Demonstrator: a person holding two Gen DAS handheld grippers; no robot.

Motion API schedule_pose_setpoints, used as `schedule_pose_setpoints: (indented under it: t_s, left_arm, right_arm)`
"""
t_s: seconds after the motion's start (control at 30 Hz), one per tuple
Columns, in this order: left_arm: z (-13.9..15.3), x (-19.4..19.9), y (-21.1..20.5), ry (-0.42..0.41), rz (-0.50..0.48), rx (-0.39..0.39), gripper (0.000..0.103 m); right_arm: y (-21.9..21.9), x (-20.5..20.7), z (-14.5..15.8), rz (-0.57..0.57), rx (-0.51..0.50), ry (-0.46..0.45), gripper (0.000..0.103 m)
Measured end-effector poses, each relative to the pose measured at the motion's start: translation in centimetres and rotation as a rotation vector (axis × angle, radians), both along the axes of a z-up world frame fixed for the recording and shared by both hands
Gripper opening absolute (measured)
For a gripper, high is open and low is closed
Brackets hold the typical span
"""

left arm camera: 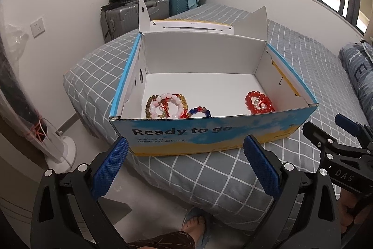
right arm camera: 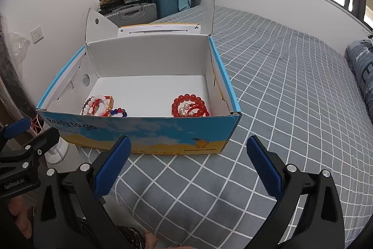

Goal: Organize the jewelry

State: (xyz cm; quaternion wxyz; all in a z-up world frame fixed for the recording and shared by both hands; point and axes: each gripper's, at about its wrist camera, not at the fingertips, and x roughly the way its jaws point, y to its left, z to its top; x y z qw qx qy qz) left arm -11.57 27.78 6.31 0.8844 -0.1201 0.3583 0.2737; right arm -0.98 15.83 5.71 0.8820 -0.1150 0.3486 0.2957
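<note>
Both the left gripper (left arm camera: pixel 185 165) and right gripper (right arm camera: pixel 188 165) are held spread and empty before the box (right arm camera: pixel 139 132); tangled bracelets (left arm camera: pixel 166 105) inside could be lifted together.

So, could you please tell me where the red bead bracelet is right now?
The red bead bracelet lies inside the open box on the bed, in its near right corner in both views, apart from the mixed bracelets on the left.

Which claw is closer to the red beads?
Right, I think. The right claw is open just before the box, almost facing the red beads. The left claw is open further left, nearer the pink ones.
</note>
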Motion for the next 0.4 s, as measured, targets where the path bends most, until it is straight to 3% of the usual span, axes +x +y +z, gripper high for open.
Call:
schedule_pose_setpoints:
  t_s: [0.4]
  left_arm:
    - [0.02, 0.13, -0.16, -0.01, -0.002, -0.012, 0.097]
  right_arm:
    - [-0.1, 0.02, 0.07, 0.0, 0.001, -0.001, 0.095]
